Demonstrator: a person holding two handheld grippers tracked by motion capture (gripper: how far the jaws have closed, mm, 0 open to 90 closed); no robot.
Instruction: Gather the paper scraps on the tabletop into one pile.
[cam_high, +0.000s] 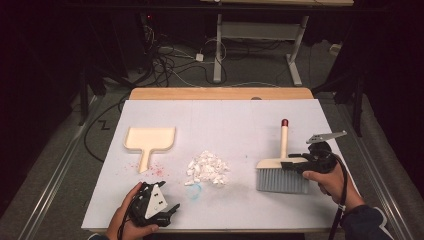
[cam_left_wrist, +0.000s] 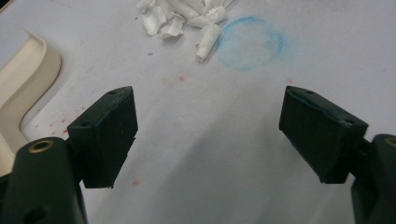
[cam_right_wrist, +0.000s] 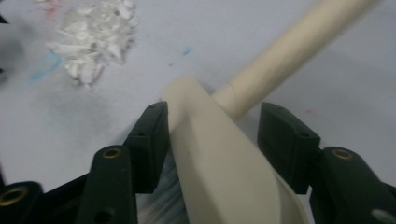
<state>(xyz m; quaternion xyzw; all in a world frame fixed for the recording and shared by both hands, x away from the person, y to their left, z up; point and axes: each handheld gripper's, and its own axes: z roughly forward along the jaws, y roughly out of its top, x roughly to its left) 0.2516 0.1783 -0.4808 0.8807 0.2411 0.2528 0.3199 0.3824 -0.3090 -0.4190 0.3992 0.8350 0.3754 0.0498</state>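
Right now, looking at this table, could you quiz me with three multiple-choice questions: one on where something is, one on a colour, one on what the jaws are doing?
1. Where does the pile of white scraps lie?
A. Between the dustpan and the brush
B. Inside the dustpan
C. On the floor

2. What colour is the tip of the brush handle?
A. Green
B. Dark red
C. Yellow

3. How do the jaws of the left gripper stand?
A. Shut on the dustpan
B. Shut on a scrap
C. Wide open over bare table

Answers: 1 A, the high view shows the pile in the middle with the dustpan to its left and the brush to its right. 2 B, the handle's far end is dark red. 3 C, the left gripper view shows a wide gap with nothing between the jaws.
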